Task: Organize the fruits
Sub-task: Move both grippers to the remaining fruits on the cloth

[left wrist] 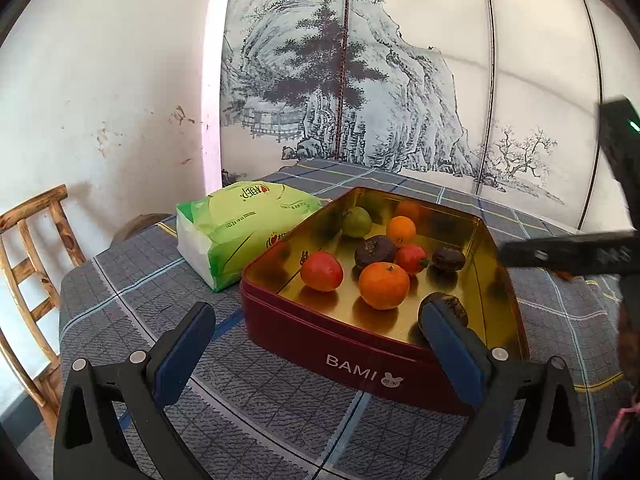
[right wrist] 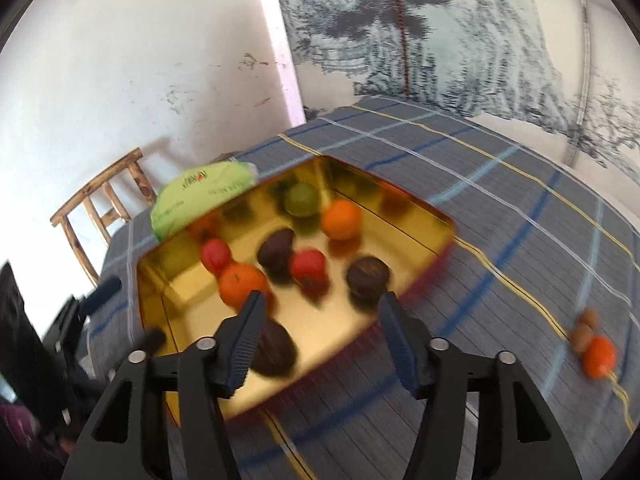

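Two grippers show, both spread wide w/ nothing between the blue pads. Left gripper (left wrist: 318, 330) hangs low over the bench (left wrist: 132, 280), just short of the red tin (left wrist: 352, 354) marked BAMI; its right finger overlaps the tin's near rim at 5 o'clock in the left wrist view, in front of a dark brown fruit (left wrist: 450, 308), but contact can't be told. Right gripper (right wrist: 320, 340) sits above the tin's near right corner, jaws apart, empty; that view is motion-blurred. Tin has a gold interior and holds 8 fruits: a big orange (left wrist: 384, 286) near centre, a red fruit (left wrist: 322, 271) at its 9 o'clock, a dark wrinkled fruit (left wrist: 375, 252) behind it at 12, a smaller red fruit (left wrist: 411, 260) just beside that one, a small orange (left wrist: 401, 231) farther back, a green fruit (left wrist: 357, 222) at the far left corner, another dark fruit (left wrist: 448, 259) toward 3 o'clock, plus the one by the near right wall. Outside the tin, in the right wrist view at 4 o'clock on the checked cloth, lie an orange fruit (right wrist: 599, 356) and two small brown nuts (right wrist: 584, 328), touching or nearly so; too blurred to say more. Green tissue pack (left wrist: 244, 228) lies against the tin's left side at 10 o'clock. Wooden chair (left wrist: 36, 264) stands off the bench's left edge.
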`<state>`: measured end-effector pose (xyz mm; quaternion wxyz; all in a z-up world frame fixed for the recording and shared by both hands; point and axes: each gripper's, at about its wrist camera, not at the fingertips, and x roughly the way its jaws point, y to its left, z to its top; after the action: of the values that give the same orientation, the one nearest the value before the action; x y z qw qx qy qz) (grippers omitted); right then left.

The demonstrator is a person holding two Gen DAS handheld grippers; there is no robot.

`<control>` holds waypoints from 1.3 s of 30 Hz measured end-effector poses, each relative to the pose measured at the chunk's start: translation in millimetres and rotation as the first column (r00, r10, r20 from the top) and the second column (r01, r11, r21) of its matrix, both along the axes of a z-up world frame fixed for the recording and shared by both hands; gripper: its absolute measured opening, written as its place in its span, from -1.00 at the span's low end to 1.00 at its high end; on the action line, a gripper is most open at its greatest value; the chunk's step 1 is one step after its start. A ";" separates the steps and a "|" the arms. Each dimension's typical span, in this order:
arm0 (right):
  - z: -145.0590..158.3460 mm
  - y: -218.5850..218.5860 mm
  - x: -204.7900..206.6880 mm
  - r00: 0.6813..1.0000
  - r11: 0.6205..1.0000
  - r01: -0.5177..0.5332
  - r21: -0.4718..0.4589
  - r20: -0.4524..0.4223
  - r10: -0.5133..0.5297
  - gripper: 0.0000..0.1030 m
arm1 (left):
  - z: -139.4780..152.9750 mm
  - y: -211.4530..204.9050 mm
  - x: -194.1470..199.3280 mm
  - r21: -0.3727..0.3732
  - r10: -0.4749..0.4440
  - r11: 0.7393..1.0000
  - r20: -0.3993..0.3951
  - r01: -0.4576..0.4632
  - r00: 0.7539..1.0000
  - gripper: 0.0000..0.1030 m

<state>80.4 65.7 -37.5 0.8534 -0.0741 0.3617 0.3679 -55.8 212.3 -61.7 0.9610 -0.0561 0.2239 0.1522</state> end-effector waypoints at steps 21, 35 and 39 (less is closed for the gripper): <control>-31.6 -230.8 19.0 0.882 0.885 0.466 0.009 -0.077 -0.464 0.54 | 24.0 -44.3 -4.9 0.180 -0.044 0.982 -0.051 0.052 0.998 0.98; -57.0 -294.4 39.4 0.815 0.823 0.567 -0.030 -0.122 -0.566 0.62 | 58.8 -139.7 54.6 0.279 -0.236 0.920 -0.169 0.276 0.957 0.99; -55.4 -303.2 41.4 0.802 0.808 0.589 0.006 -0.126 -0.583 0.67 | 62.8 -175.9 98.5 0.189 -0.364 0.890 -0.256 0.416 0.896 0.99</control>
<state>121.8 -237.5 -92.9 0.9038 0.0822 0.4084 0.0981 42.7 36.4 1.1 0.9417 0.1232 0.3127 -0.0137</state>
